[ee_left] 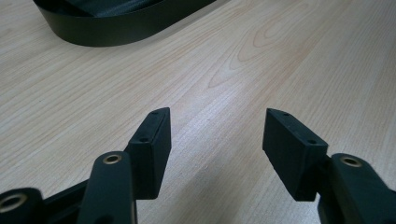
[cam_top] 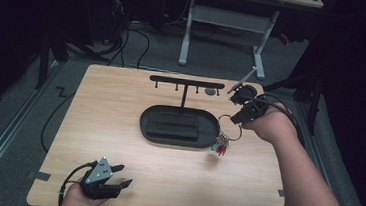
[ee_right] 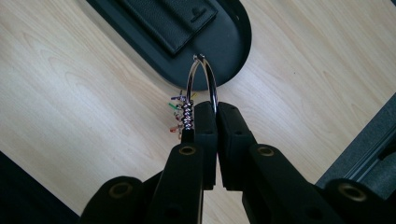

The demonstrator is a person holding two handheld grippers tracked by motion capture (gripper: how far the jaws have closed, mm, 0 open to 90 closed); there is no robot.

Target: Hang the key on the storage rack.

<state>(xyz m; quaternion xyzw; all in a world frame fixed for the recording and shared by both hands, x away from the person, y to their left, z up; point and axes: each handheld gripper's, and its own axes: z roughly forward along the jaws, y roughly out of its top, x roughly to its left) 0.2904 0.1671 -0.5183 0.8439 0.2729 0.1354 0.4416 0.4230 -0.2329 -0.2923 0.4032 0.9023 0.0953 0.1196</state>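
The right gripper (cam_top: 236,118) is held above the right part of the table (cam_top: 121,102), just right of the black oval tray (cam_top: 146,125). Its jaws are closed on a metal key ring (ee_right: 201,77), gripped at the ring's lower edge in the right gripper view. The ring (cam_top: 230,126) is raised clear of the table, beside the tray's right end. A cluster of small coloured tags (cam_top: 219,147) is seen hanging from the ring, below it and near the tray's right rim; in the right gripper view the tags (ee_right: 177,112) are partly hidden behind the jaws. Whether the tags touch the table cannot be told.

A flat black wallet-like case (ee_right: 173,18) is seen lying inside the tray. A black T-shaped hanger stand (cam_top: 186,83) with small pegs under its bar is standing at the tray's far side.

The left gripper (cam_top: 117,175) is held low at the near left edge of the table, well apart from the tray and the ring. Its jaws are spread wide, with nothing between them; bare wood is seen between them in the left gripper view (ee_left: 217,140).
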